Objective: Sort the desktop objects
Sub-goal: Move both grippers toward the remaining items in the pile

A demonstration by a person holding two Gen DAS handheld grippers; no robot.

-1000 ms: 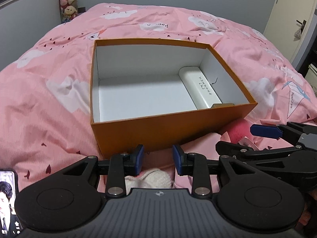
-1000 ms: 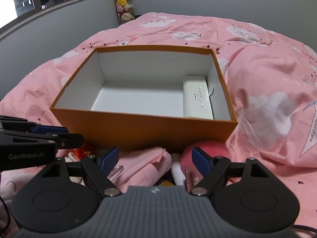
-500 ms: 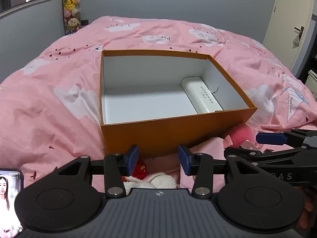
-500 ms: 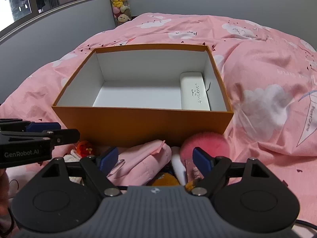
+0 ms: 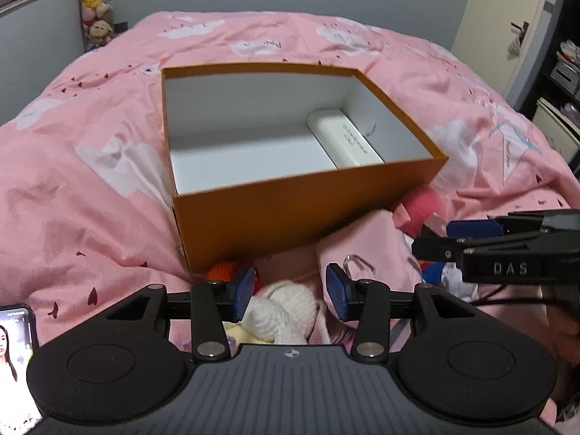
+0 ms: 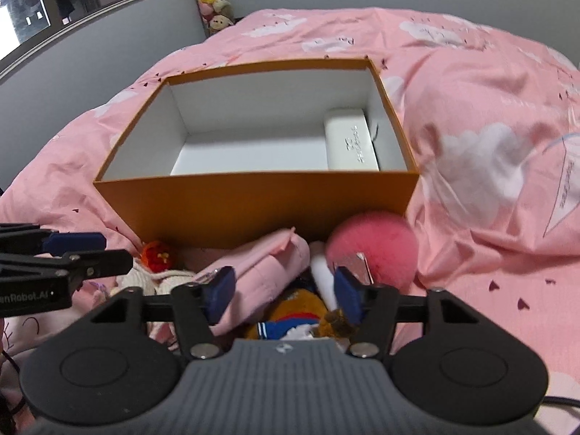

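Both tools hover over the little heap of clutter at the near side of the orange box (image 5: 301, 214), which sits open on the pink bed (image 5: 90, 195), close enough that each item needs only a short lift over the front wall. One thing is already in: a white case (image 6: 349, 139) lies flat along the box's right wall, leaving most of the floor free for the rest.

The left tool (image 5: 288, 291) stands about half open with nothing gripped; a white knitted toy (image 5: 281, 310) lies just below and between its blue pads, and a small orange knit piece (image 5: 224, 272) peeks out beside the left pad. The right tool (image 6: 284, 290) is closing, its pads pressing on nothing yet; below the gap lie a white tube (image 6: 322, 275) and a stuffed toy in orange and blue (image 6: 290, 317), with a pink pouch (image 6: 261, 261) just left and a fluffy pink ball (image 6: 373, 250) against the box.

My read: each tool is lining up its own pick, so neither crosses the other.
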